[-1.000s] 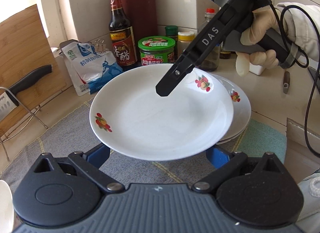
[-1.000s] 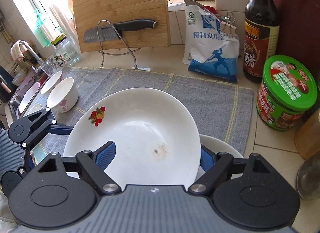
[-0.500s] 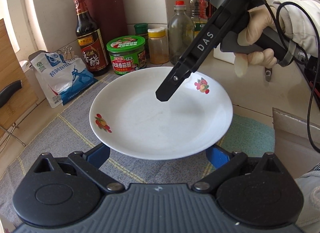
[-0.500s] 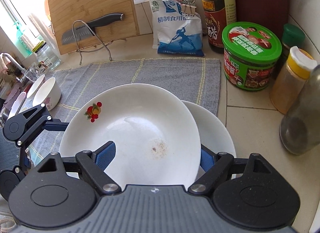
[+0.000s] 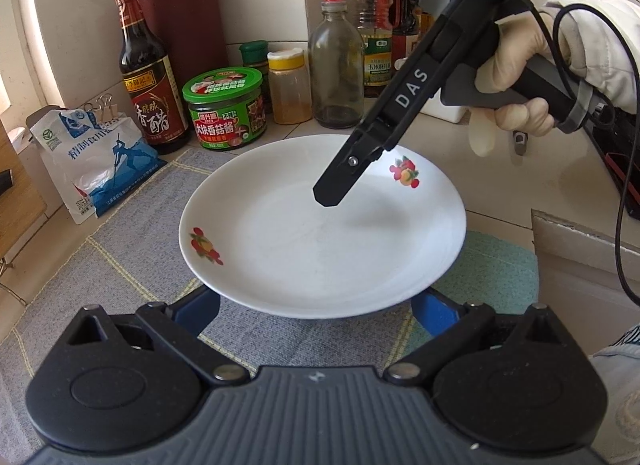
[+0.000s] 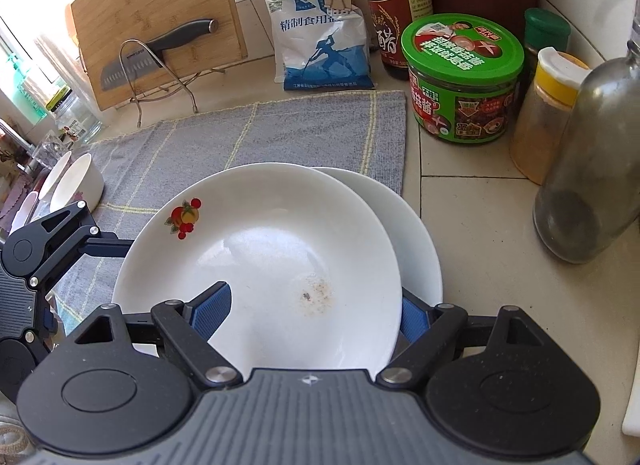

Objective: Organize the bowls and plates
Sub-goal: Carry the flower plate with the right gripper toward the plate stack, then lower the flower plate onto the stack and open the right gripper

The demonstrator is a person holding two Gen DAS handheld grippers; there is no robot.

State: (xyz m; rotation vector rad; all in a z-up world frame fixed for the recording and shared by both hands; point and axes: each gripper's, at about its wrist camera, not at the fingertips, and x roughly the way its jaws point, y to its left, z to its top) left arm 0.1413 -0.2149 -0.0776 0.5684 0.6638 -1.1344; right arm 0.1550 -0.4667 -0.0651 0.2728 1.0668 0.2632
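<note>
A white plate with fruit prints (image 5: 320,233) is held over a second white plate (image 6: 416,233) that lies on the counter by the mat's edge. My left gripper (image 5: 316,307) has its fingers wide apart, with the plate's near rim over them. My right gripper (image 6: 308,311) also has its fingers wide apart; its left finger (image 6: 212,307) lies above the plate (image 6: 260,265), the right one below the rim. In the left wrist view, a right-gripper finger (image 5: 344,181) hovers over the plate's far side. A white bowl (image 6: 78,185) sits at the mat's left end.
A grey mat (image 6: 248,133) covers the counter. Behind it stand a salt bag (image 6: 320,49), a vinegar bottle (image 5: 150,85), a green-lidded jar (image 6: 464,77), a spice jar (image 6: 548,113) and a glass bottle (image 6: 588,169). A cutting board with a knife (image 6: 156,49) stands far left.
Both grippers and the fruit-print plate have moved toward the jars and bottles at the counter's back right. The plate now overlaps the second plate more closely. Both grippers stay wide apart.
</note>
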